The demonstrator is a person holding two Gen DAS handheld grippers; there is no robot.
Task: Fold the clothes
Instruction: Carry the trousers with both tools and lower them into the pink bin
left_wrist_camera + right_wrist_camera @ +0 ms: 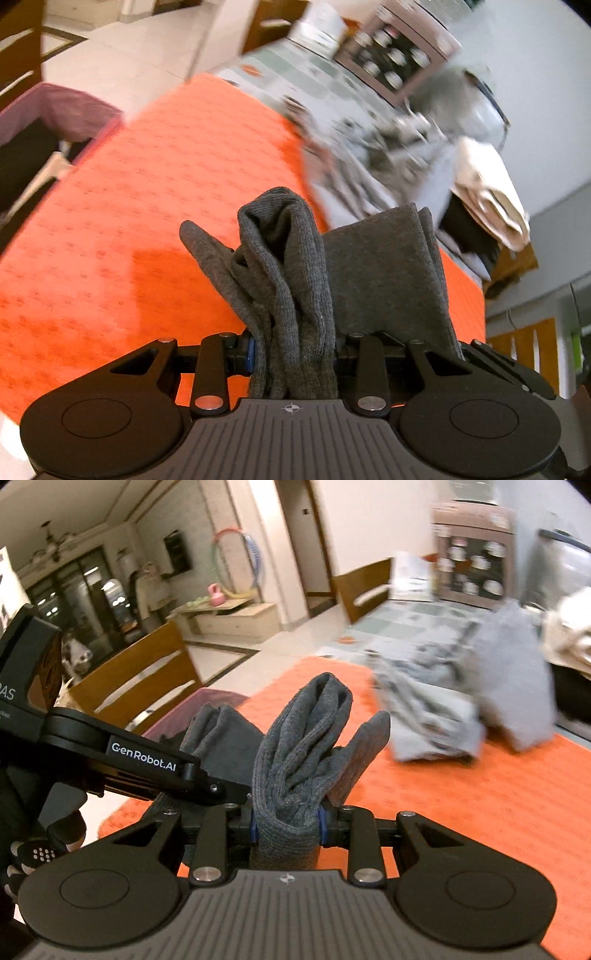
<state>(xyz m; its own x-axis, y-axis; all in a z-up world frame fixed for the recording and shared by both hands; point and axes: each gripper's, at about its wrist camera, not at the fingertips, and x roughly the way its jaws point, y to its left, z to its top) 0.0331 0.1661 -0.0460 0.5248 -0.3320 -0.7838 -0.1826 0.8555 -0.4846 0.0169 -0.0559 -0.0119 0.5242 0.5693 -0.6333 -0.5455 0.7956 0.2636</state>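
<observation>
Home, living/dining area: orange tablecloth (480, 805) on the table, wooden chair (136, 672) near left, chandelier (51, 546) and glass cabinets far left, hula hoop (238, 559) against the far wall, tiled floor (236, 646).

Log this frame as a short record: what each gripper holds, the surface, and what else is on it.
left gripper: shut on dark grey garment
right gripper: shut on the same garment, bunched between its fingers
garment state: lifted above the table, not laid flat
surface: orange cloth
other clothes: light grey pile at the far side, blurred
nearby: pink bin beyond the table edge
</observation>
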